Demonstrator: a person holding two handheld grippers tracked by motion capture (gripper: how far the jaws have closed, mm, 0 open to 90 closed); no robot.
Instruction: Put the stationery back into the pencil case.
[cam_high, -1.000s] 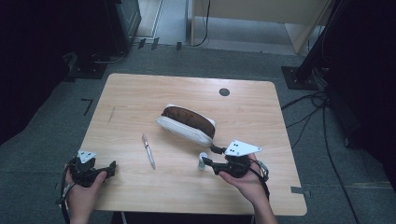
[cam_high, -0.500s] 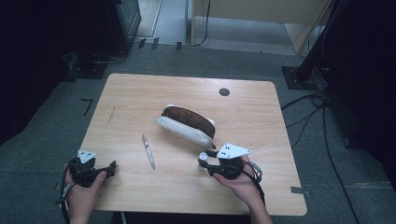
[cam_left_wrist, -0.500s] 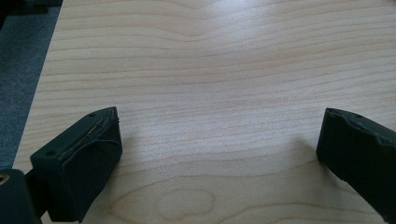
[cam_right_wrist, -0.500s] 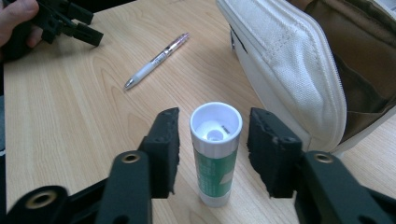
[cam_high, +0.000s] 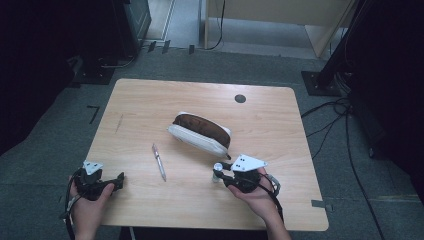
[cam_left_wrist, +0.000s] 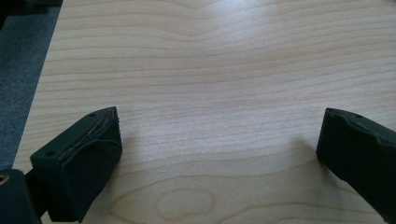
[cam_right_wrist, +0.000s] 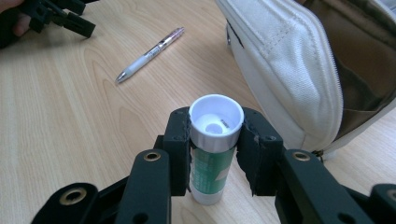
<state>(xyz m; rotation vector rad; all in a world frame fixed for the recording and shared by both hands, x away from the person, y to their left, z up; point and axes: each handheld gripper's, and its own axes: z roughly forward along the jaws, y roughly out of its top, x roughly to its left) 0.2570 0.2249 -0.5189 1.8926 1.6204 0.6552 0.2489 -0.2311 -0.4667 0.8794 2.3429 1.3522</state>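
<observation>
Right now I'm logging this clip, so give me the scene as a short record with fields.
surface: wooden table
right claw: jaws just closing, pads on an upright glue stick, white cap up
left claw: open, over bare wood
pouch: white, unzipped, mid-table
pen: lying flat, left of the pouch

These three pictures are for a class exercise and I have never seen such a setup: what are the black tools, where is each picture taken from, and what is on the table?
A person holds a hand-held two-jaw gripper in each hand. The high view looks down on the wooden table. The other two views come from cameras riding on the grippers.

The left gripper has its jaws wide apart over bare wood. The right gripper has just been closing its jaws, which now press on an upright glue stick. Also on the table: a pen and an open white pencil case.
</observation>
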